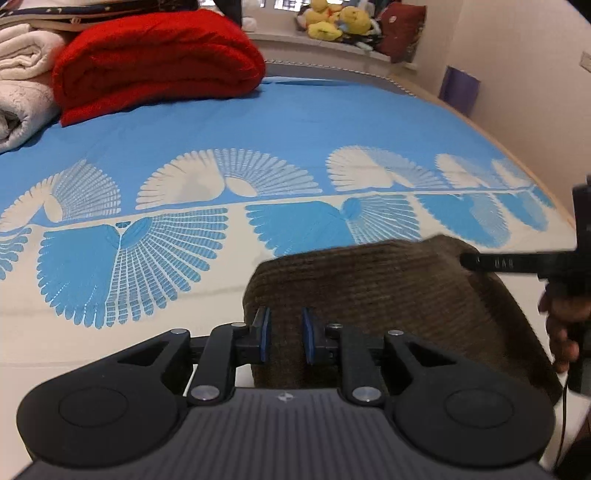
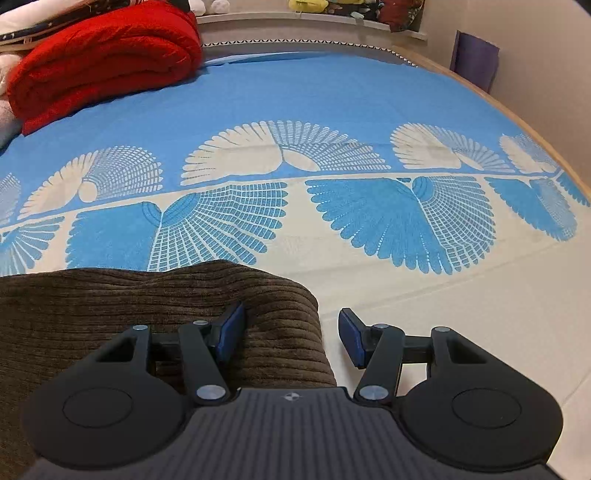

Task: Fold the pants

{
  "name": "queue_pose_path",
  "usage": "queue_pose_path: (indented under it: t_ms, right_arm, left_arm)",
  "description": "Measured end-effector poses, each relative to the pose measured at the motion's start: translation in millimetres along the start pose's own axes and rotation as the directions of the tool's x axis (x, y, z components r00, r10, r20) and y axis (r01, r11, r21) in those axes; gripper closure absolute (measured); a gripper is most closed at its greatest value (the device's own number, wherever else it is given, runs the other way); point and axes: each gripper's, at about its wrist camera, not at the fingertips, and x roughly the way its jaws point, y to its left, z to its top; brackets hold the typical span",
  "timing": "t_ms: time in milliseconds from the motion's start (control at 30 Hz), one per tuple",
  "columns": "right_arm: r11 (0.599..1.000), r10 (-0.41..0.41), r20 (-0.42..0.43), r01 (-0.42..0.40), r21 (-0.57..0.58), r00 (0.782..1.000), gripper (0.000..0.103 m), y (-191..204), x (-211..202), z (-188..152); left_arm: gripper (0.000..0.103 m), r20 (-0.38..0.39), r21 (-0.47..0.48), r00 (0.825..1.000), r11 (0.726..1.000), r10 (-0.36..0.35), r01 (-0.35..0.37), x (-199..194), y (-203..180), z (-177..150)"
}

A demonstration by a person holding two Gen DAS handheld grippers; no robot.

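Observation:
Folded brown corduroy pants [image 1: 388, 295] lie on the cream part of the bed sheet [image 1: 110, 339]. My left gripper [image 1: 287, 334] points down at their left edge. Its blue pads stand a narrow gap apart with brown fabric showing between them, and I cannot tell whether they press on it. In the right wrist view the pants [image 2: 129, 306] fill the lower left. My right gripper [image 2: 291, 332] is open over their right corner, with the left pad on the fabric and the right pad over bare sheet. From the left wrist view, a black finger [image 1: 498, 263] of the right gripper rests at the pants' far right corner, with a hand [image 1: 561, 328] behind it.
A folded red blanket [image 1: 155, 62] and white bedding [image 1: 22, 81] are stacked at the far left of the bed. Plush toys [image 1: 332, 18] sit on a ledge behind. A purple object [image 1: 460, 88] leans on the right wall by the bed's wooden edge [image 2: 546, 122].

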Motion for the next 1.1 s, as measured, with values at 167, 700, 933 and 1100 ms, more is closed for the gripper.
queue_pose_path:
  t_ms: [167,700,933,1100]
  right_arm:
    - [0.999,0.048,0.074,-0.046,-0.026,0.996,0.042,-11.2,-43.0,0.1]
    - [0.939,0.113,-0.214,-0.175,-0.297,0.97,0.025,-43.8,-100.5,-99.9]
    - [0.97,0.163,0.04,-0.153,-0.189,0.986,0.026,-51.8,-192.9,-105.0]
    - [0.97,0.241,0.289,-0.225,-0.087,0.927,0.007,-66.5,-269.3,-137.4]
  left_arm:
    - [0.077,-0.089,0.113,0.995,0.992,-0.054,0.064,-6.9,-11.6,-15.2]
    - [0.062,-0.25,0.281,0.955,0.956,0.158,-0.084,-37.3,-68.3,-74.3]
    - [0.014,0.166,0.155,0.982,0.981,0.094,-0.12,-185.0,-106.7,-85.5]
    - [0.014,0.244,0.005,0.961,0.991,0.131,-0.137,-228.3,-119.7,-122.8]
